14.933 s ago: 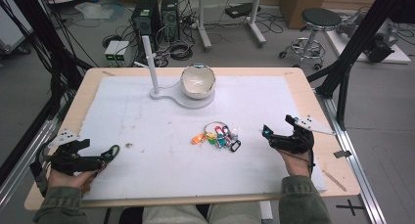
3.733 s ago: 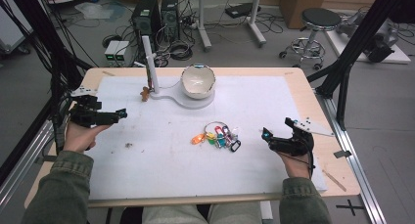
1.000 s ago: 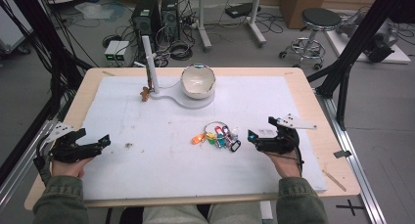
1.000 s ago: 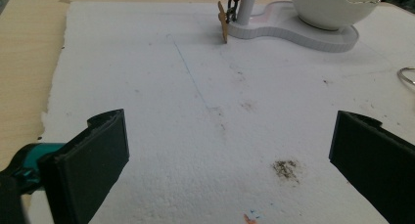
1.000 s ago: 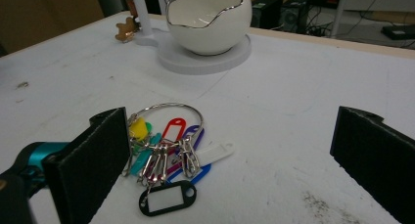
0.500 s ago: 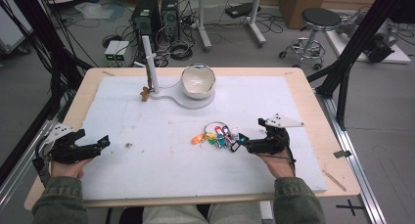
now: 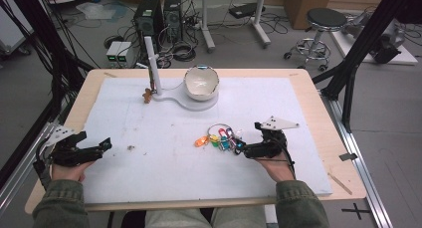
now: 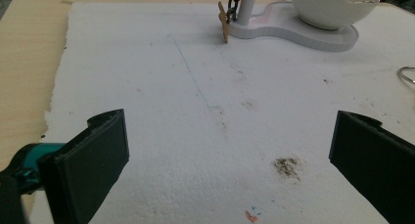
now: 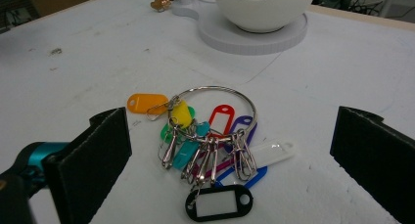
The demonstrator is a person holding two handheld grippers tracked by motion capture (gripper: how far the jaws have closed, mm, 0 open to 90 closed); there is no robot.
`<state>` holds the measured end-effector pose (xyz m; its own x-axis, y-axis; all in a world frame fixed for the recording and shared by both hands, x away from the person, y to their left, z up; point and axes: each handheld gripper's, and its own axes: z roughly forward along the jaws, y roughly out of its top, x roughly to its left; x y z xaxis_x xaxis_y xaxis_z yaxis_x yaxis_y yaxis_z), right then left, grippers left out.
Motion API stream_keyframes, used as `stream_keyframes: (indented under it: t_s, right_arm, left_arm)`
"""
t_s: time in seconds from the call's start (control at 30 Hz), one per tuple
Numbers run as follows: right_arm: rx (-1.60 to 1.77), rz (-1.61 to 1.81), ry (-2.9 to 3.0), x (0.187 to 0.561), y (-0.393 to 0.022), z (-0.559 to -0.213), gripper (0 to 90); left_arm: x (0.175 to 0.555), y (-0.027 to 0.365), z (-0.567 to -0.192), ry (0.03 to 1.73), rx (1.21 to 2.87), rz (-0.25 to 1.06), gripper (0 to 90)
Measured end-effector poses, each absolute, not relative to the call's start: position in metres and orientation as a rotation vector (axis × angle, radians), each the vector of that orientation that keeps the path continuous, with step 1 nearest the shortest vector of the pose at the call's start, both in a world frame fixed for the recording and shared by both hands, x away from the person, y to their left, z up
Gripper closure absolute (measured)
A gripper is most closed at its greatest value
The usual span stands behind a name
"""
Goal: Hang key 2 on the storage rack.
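Note:
A metal key ring [image 7: 222, 136] with several coloured plastic tags lies on the white mat, right of centre. My right gripper [image 7: 242, 148] is just to its right, pointing at it, with its jaws wide open. In the right gripper view the key ring [image 9: 210, 136] lies between and just ahead of the two black jaws of the right gripper [image 9: 230, 150], touching neither. My left gripper [image 7: 105, 146] rests near the mat's left edge, open and holding nothing. The left gripper [image 8: 230, 155] faces bare mat.
A white bowl [image 7: 201, 81] sits on a white stand base [image 7: 184, 99] at the back centre, with an upright post [image 7: 151, 68]. A small brown charm [image 7: 147, 95] hangs by the post. A dark smudge [image 7: 131, 148] marks the mat.
My right gripper has moved left, up to the key ring, with jaws still open. The left gripper has stayed near the left edge since a second ago.

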<state>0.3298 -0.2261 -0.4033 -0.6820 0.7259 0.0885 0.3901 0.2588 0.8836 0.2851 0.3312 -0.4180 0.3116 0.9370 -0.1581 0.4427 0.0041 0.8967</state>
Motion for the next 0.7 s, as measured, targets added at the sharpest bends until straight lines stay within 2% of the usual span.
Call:
stream_keyframes:
  t_s: [0.7]
  right_arm:
    - [0.983,1.233,2.374,0.342,-0.2,-0.42,0.8]
  left_arm:
    - [0.285,0.33,-0.418,1.276,1.621,0.631,1.7]
